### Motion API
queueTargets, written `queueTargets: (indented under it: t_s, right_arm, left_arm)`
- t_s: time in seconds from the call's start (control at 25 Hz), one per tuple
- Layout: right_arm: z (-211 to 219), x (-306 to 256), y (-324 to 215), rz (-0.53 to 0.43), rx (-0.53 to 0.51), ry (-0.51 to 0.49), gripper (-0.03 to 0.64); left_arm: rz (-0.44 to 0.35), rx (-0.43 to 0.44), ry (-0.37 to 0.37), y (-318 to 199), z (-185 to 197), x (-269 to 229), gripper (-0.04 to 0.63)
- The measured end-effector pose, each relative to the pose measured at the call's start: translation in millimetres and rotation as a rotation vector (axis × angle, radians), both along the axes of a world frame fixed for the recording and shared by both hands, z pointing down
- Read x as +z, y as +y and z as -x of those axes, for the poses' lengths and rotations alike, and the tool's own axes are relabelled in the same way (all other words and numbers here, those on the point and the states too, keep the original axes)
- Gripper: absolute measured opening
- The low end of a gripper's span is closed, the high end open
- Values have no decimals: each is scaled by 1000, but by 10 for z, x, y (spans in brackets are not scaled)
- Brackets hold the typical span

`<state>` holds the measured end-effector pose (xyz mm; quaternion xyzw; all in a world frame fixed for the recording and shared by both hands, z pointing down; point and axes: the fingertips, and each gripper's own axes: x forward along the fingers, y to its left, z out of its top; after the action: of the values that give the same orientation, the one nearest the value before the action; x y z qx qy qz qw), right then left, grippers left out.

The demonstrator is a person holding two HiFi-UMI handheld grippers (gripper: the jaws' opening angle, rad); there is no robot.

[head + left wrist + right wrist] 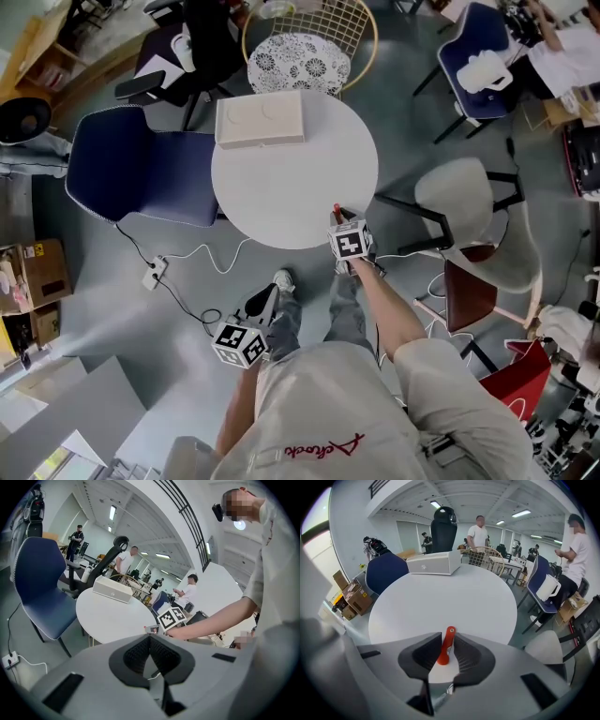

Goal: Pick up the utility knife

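Near the table edge, unclenched right claw straddles utility knife; left claw clenched.

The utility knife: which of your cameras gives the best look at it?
The right gripper view: the red utility knife lies on the white table between the jaws of the right claw, nearly whole and close. The head view shows only its red tip beyond that claw's marker cube. The left gripper view catches a tiny distant sliver.
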<state>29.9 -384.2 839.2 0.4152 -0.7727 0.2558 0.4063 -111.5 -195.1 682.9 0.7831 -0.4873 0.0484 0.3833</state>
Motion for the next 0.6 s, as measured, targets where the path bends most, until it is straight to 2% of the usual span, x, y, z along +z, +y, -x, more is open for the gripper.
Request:
queueTargets:
  t_s: [0.2,0.6]
  right_arm:
    - [-12,7,-17,-3,10,29,89]
    - [-95,47,16,52,36,32,66]
  left_arm:
    - [-6,5,5,-46,-21,-21,12]
    - [-3,-6,-2,-3,5,-8,12]
